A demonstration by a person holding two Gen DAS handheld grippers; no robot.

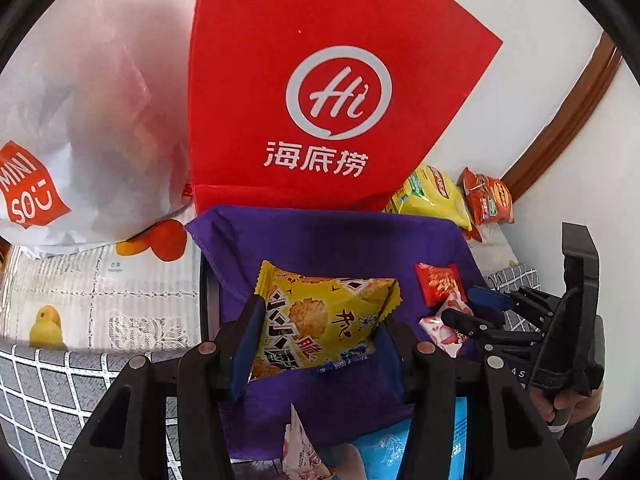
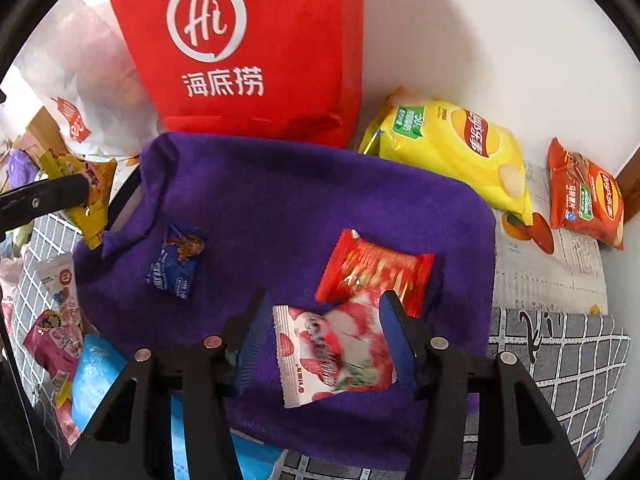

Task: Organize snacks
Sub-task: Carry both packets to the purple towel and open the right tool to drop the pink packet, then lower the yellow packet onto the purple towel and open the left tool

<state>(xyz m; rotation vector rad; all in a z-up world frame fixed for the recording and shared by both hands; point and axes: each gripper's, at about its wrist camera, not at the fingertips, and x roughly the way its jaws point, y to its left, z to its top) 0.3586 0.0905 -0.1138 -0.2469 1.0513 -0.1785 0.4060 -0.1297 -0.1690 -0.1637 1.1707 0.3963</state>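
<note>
- 2 bags at the back: red Haidilao tote (image 2: 248,52), white Miniso bag (image 1: 72,128)
- 2 chip bags: yellow (image 2: 452,152), orange (image 2: 584,196)
- 1 purple towel (image 2: 280,208)
- 4 small snack packs on or over it: yellow (image 1: 324,320), blue (image 2: 176,260), red (image 2: 372,268), pink-white (image 2: 332,352)

Purple cloth (image 2: 280,200), red bag (image 2: 256,40) – white logo, yellow snack packet (image 1: 324,316), grey grid-patterned table cover (image 2: 560,352)

Right tool (image 2: 320,340) astride pink-white snack packet (image 2: 334,354) on purple cloth (image 2: 280,200).

Yellow snack packet (image 1: 324,320) and pink-white packet (image 2: 334,354) lie on purple cloth (image 2: 280,200).
</note>
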